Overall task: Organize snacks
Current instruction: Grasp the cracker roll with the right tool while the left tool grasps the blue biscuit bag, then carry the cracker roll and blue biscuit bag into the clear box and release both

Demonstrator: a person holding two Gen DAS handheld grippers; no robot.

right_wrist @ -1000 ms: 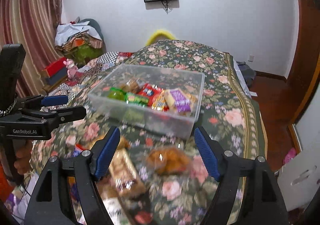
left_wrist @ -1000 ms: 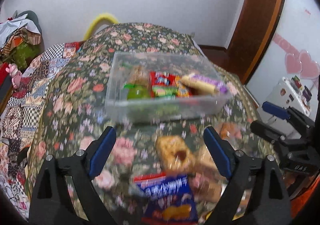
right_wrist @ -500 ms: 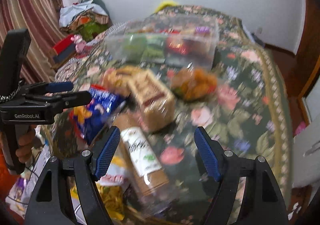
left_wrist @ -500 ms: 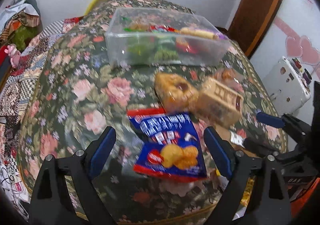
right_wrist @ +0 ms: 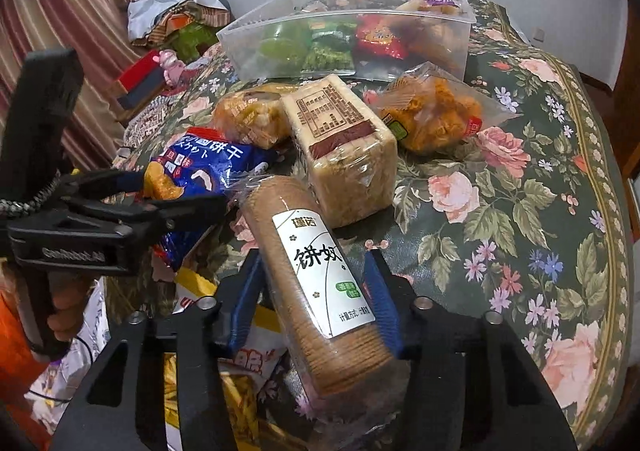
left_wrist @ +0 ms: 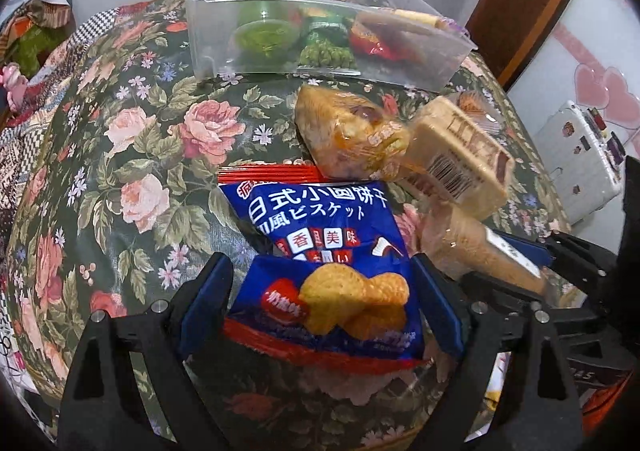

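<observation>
- Blue biscuit bag (left_wrist: 320, 271): lies on the floral bedspread (left_wrist: 132, 155), its near half between the left gripper (left_wrist: 320, 299) fingers (left_wrist: 208, 299)
- Left gripper: fingers spread wide at 9 and 3 o'clock of the bag, close beside its edges; contact cannot be told; no grip seen
- Round cracker sleeve (right_wrist: 320, 275): clear wrap, white label, lengthwise between the right gripper (right_wrist: 316, 299) fingers (right_wrist: 246, 299), far end toward 12 o'clock
- Right gripper: fingers partly open, flanking the sleeve on both sides, just beside or touching it; cannot tell which
- Beige cracker block (right_wrist: 344, 147): at 12 o'clock of the sleeve, touching its far end
- Orange snack packet (right_wrist: 436, 119): at 1 o'clock of the block
- Clear plastic bin (right_wrist: 348, 35): farther at 12 o'clock, holding green, red and purple snacks
</observation>
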